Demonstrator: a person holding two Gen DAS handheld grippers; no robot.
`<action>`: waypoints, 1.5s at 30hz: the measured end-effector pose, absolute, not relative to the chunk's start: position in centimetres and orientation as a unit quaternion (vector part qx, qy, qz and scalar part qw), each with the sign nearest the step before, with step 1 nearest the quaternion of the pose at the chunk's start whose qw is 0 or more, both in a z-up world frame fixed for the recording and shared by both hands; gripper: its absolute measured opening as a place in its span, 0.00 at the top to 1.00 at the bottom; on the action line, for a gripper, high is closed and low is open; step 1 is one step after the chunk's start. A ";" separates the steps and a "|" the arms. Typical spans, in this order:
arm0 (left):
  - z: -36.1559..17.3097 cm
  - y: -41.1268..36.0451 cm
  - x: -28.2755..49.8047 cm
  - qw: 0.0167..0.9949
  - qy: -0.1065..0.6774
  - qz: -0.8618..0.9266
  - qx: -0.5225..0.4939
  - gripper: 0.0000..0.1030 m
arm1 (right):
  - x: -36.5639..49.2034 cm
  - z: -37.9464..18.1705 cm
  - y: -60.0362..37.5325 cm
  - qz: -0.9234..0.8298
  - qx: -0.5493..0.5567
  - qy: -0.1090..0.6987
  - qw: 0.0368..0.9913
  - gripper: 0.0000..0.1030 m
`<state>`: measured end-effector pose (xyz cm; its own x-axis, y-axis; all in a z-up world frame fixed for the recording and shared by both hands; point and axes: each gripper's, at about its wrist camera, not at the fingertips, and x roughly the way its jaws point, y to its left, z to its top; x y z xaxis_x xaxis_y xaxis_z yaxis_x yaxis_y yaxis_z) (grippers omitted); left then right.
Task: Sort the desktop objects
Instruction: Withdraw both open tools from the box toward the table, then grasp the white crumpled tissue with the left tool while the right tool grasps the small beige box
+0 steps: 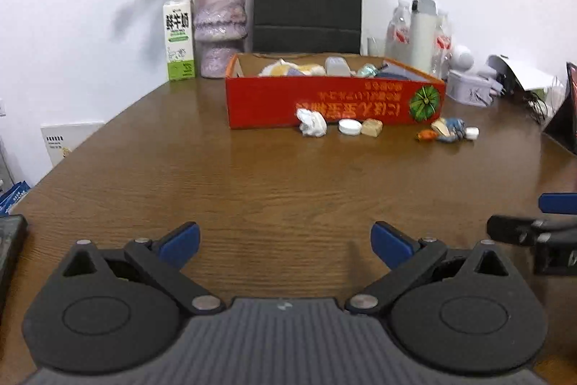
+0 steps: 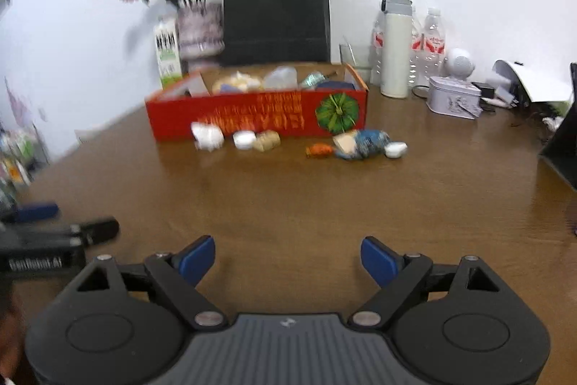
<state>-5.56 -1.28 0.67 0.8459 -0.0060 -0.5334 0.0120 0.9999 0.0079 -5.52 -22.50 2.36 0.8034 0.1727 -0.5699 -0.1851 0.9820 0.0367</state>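
Small items strewn along the near wall of the red box [image 1: 335,103]: crumpled tissue [image 1: 312,122], white cap [image 1: 349,127], tan cube [image 1: 371,127], wrapped candy [image 1: 427,134], blue packet [image 1: 452,128]. Box already part-filled. Best taken one at a time, nearest claw first. Left claw [image 1: 285,242] spread wide, empty; right claw [image 2: 287,257] likewise apart, empty. Bare worktop [image 1: 252,190] ahead; tin [image 2: 452,96] and bottles crowding the right.
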 end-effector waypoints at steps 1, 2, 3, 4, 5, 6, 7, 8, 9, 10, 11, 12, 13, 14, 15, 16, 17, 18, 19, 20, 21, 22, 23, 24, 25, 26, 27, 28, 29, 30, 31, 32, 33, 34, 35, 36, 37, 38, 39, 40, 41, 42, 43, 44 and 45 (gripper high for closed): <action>0.7 -1.3 -5.6 0.961 0.276 -0.007 0.001 0.00 | -5.6 2.0 -22.4 0.095 -0.014 0.300 0.949 0.15; 0.6 -1.3 -5.7 0.961 0.276 -0.008 0.000 0.00 | -5.8 1.8 -22.3 0.096 -0.013 0.299 0.949 0.15; 0.5 -1.4 -5.5 0.959 0.283 -0.008 0.005 0.00 | -5.8 1.7 -22.2 0.096 -0.010 0.298 0.950 0.13; 0.4 -1.5 -5.4 0.957 0.289 -0.010 0.008 0.00 | -5.8 1.5 -22.2 0.096 -0.004 0.298 0.950 0.10; 0.4 -1.6 -5.3 0.956 0.292 -0.012 0.008 0.00 | -5.8 1.2 -22.3 0.095 0.005 0.295 0.951 0.10; 0.3 -1.7 -5.3 0.956 0.293 -0.010 0.009 0.00 | -5.8 1.1 -22.4 0.090 0.011 0.294 0.952 0.10; 0.3 -1.9 -5.3 0.956 0.294 -0.008 0.014 0.00 | -5.8 1.2 -22.5 0.085 0.015 0.292 0.953 0.10; 0.3 -2.0 -5.4 0.956 0.294 -0.010 0.018 0.00 | -5.8 1.1 -22.8 0.085 0.022 0.290 0.953 0.10; 0.2 -2.1 -5.5 0.956 0.293 -0.014 0.022 0.00 | -5.8 1.0 -23.1 0.087 0.033 0.290 0.952 0.10; 0.2 -2.2 -5.5 0.956 0.292 -0.017 0.025 0.00 | -5.8 1.0 -23.3 0.090 0.041 0.292 0.951 0.10; 0.2 -2.2 -5.6 0.956 0.292 -0.018 0.026 0.00 | -5.8 0.9 -23.5 0.092 0.046 0.294 0.950 0.10; 0.1 -2.3 -5.6 0.956 0.292 -0.018 0.027 0.00 | -5.8 0.9 -23.6 0.092 0.051 0.295 0.950 0.10; 0.1 -2.3 -5.6 0.955 0.295 -0.019 0.027 0.00 | -5.7 0.8 -23.6 0.090 0.053 0.296 0.949 0.10; 0.1 -2.3 -5.5 0.954 0.297 -0.018 0.026 0.00 | -5.7 0.8 -23.5 0.088 0.054 0.297 0.949 0.10; 0.0 -2.2 -5.5 0.954 0.299 -0.018 0.025 0.00 | -5.7 0.8 -23.4 0.086 0.054 0.296 0.950 0.10; 0.0 -2.1 -5.4 0.953 0.301 -0.019 0.024 0.00 | -5.8 0.8 -23.3 0.086 0.052 0.295 0.950 0.10; 0.0 -2.1 -5.3 0.952 0.304 -0.021 0.022 0.00 | -5.8 0.7 -23.3 0.087 0.050 0.295 0.950 0.10; 0.0 -2.0 -5.2 0.952 0.305 -0.024 0.020 0.00 | -5.7 0.7 -23.2 0.088 0.050 0.296 0.950 0.10; 0.1 -1.9 -5.1 0.951 0.308 -0.031 0.015 0.00 | -5.6 0.7 -23.2 0.090 0.050 0.299 0.949 0.10; 0.1 -1.7 -4.9 0.950 0.309 -0.039 0.009 0.00 | -5.6 0.7 -23.3 0.094 0.052 0.303 0.947 0.10; 0.3 -1.5 -4.5 0.951 0.303 -0.057 -0.001 0.00 | -5.4 0.7 -23.3 0.103 0.054 0.309 0.944 0.10; 0.6 -1.2 -3.8 0.952 0.297 -0.066 -0.013 0.00 | -5.4 0.7 -23.4 0.112 0.058 0.313 0.941 0.10; 0.9 -0.9 -2.7 0.954 0.292 -0.065 -0.027 0.00 | -5.3 0.8 -23.6 0.117 0.065 0.314 0.940 0.10; 1.2 -0.9 -1.8 0.955 0.288 -0.062 -0.034 0.00 | -5.2 0.9 -23.9 0.125 0.076 0.316 0.938 0.11; 1.6 -1.0 -0.2 0.957 0.283 -0.058 -0.035 0.04 | -4.9 1.0 -24.2 0.138 0.086 0.316 0.935 0.12; 2.0 -1.2 1.5 0.959 0.279 -0.053 -0.029 0.10 | -4.1 1.3 -24.7 0.158 0.101 0.323 0.928 0.13; 2.2 -1.6 3.5 0.960 0.275 -0.048 -0.019 0.13 | -3.2 1.5 -25.0 0.167 0.110 0.329 0.923 0.24; 2.3 -2.0 5.3 0.961 0.273 -0.050 -0.011 0.17 | -1.9 2.0 -25.3 0.169 0.113 0.332 0.921 0.32; 2.2 -2.2 7.3 0.959 0.278 -0.058 -0.006 0.18 | -0.8 2.5 -25.3 0.168 0.102 0.327 0.924 0.34; 1.7 -2.4 10.0 0.950 0.303 -0.075 -0.005 0.19 | 0.5 3.1 -25.1 0.168 0.081 0.317 0.930 0.36; 1.3 -2.5 12.0 0.942 0.326 -0.080 -0.011 0.27 | 1.9 3.5 -24.7 0.168 0.058 0.308 0.934 0.36; 1.0 -2.4 13.6 0.936 0.342 -0.077 -0.020 0.37 | 3.4 3.8 -24.3 0.170 0.039 0.306 0.936 0.36; 0.6 -2.2 14.7 0.933 0.350 -0.077 -0.031 0.40 | 5.1 3.9 -23.8 0.173 0.025 0.312 0.934 0.36; 0.3 -2.0 15.7 0.931 0.352 -0.081 -0.042 0.46 | 6.7 3.9 -23.3 0.182 0.013 0.320 0.930 0.36; 0.2 -1.9 16.2 0.933 0.347 -0.080 -0.047 0.51 | 8.3 3.8 -22.7 0.194 0.005 0.323 0.926 0.36; 0.1 -1.8 16.3 0.935 0.343 -0.077 -0.049 0.52 | 9.8 3.7 -22.2 0.210 -0.004 0.323 0.923 0.37; 0.0 -1.7 16.4 0.936 0.341 -0.075 -0.053 0.58 | 11.2 3.4 -21.6 0.222 -0.022 0.324 0.920 0.39; -0.2 -1.5 16.2 0.936 0.339 -0.074 -0.059 0.75 | 12.5 3.2 -21.0 0.223 -0.042 0.323 0.919 0.39; -0.3 -1.4 16.0 0.936 0.339 -0.073 -0.059 0.82 | 13.8 2.9 -20.3 0.224 -0.059 0.326 0.917 0.39; -0.3 -1.2 15.8 0.936 0.341 -0.073 -0.060 0.82 | 15.0 2.6 -19.8 0.227 -0.075 0.329 0.914 0.41; -0.1 -0.9 15.6 0.935 0.342 -0.072 -0.066 0.82 | 15.9 2.3 -19.3 0.225 -0.087 0.327 0.914 0.42; -0.1 -0.5 15.4 0.934 0.343 -0.071 -0.075 0.82 | 16.7 1.9 -18.9 0.219 -0.095 0.326 0.915 0.46; -0.1 -0.2 15.2 0.933 0.345 -0.069 -0.081 0.82 | 17.3 1.4 -18.8 0.216 -0.094 0.330 0.914 0.60; 0.0 -0.1 15.2 0.932 0.347 -0.062 -0.083 0.83 | 17.7 1.0 -18.7 0.221 -0.083 0.338 0.911 0.63; 0.1 0.0 15.2 0.933 0.347 -0.055 -0.083 0.83 | 17.7 0.9 -18.8 0.230 -0.068 0.334 0.912 0.68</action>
